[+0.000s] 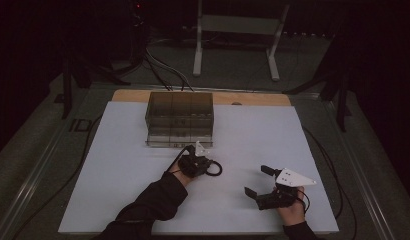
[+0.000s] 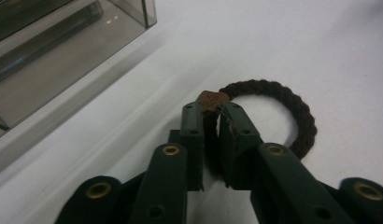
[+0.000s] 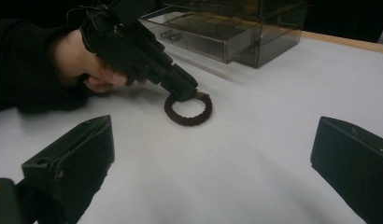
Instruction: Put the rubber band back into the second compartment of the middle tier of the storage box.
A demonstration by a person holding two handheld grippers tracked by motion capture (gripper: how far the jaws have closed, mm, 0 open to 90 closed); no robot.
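A dark braided hair tie [image 2: 273,109] is being pinched flat on the white table [image 1: 118,165] by the left gripper [image 2: 213,119], its loop lying toward two o'clock from the jaws. The right gripper [image 3: 208,154] is being held spread and empty, well apart at the tie's five o'clock in the high view.

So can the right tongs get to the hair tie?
Probably yes: bare white table lies between the open right tongs and the hair tie, though the left tongs already pinch it.

dark braided hair tie [image 2: 292,109], flat, pinched
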